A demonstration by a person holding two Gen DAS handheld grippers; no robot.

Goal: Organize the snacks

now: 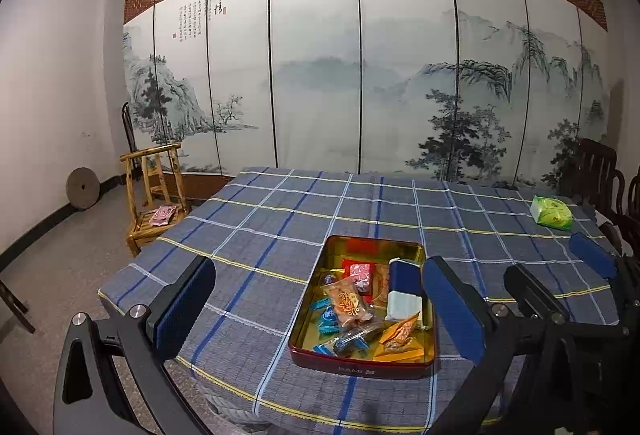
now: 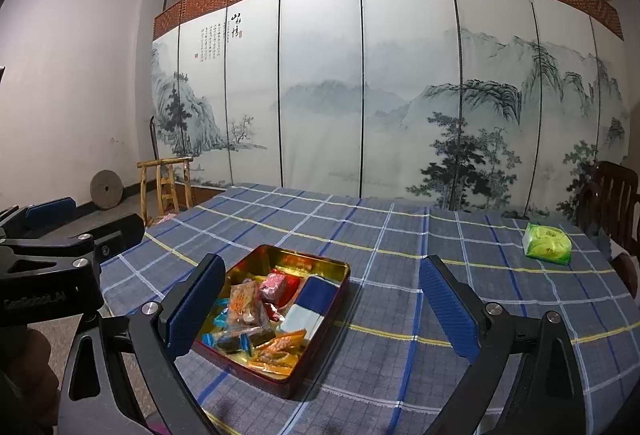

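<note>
A red tin (image 1: 360, 367) with a gold inside sits on the blue checked tablecloth (image 1: 260, 235) near the front edge. It holds several wrapped snacks, among them a blue-and-white pack (image 1: 404, 287), a red-and-pink pack (image 1: 362, 275) and a clear-wrapped orange snack (image 1: 350, 305). My left gripper (image 1: 320, 275) hovers open in front of the tin, with nothing between its pads. To the right of the tin (image 2: 248, 367), my right gripper (image 2: 323, 267) is held wide open and empty. A green pack (image 2: 546, 242) lies alone at the table's far right.
A small wooden chair (image 1: 156, 195) with a pink packet (image 1: 162, 215) on its seat stands left of the table. Dark wooden chairs (image 2: 616, 203) stand at the right edge. A painted folding screen (image 1: 320, 75) closes off the back, and a stone wheel (image 1: 82, 189) leans on the left wall.
</note>
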